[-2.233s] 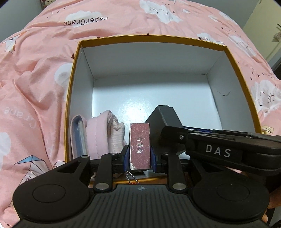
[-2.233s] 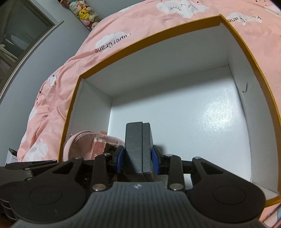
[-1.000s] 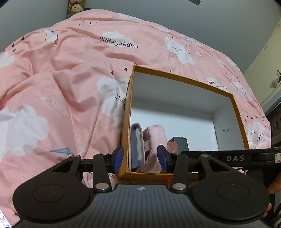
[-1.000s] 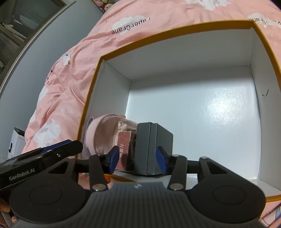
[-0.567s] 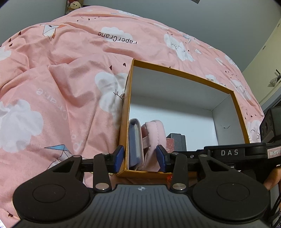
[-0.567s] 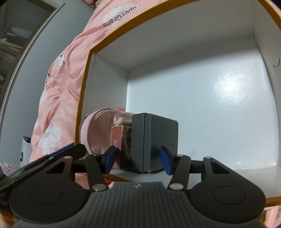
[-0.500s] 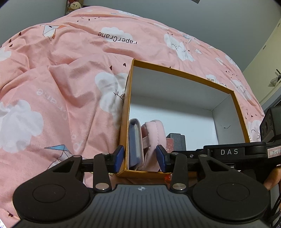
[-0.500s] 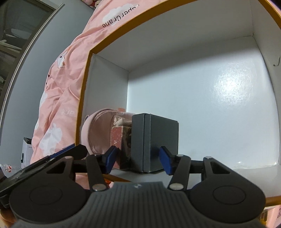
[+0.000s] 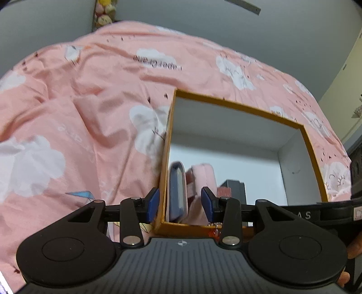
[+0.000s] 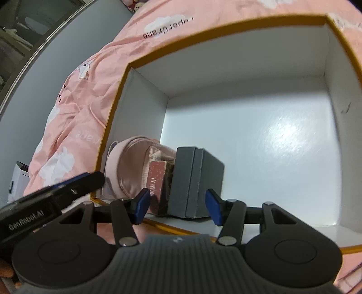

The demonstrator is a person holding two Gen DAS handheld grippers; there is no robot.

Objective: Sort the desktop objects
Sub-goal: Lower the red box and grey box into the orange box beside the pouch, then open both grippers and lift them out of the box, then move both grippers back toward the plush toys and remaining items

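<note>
An orange-rimmed white box lies on the bed. Along its near left side stand a blue card holder, a pink pouch, a small red box and a dark grey box. My left gripper is open and hovers over the near left corner, touching nothing. In the right wrist view the grey box stands upright beside the red box and the pouch. My right gripper is open, its pads on either side of the grey box but clear of it.
A pink quilt with white clouds surrounds the box. The box floor is bare to the right of the grey box. A white object sits past the bed's left edge. Plush toys sit at the far wall.
The left gripper let go of the red box and the right let go of the grey box, both inside the box. Both drew back; the left view has tilted up slightly.
</note>
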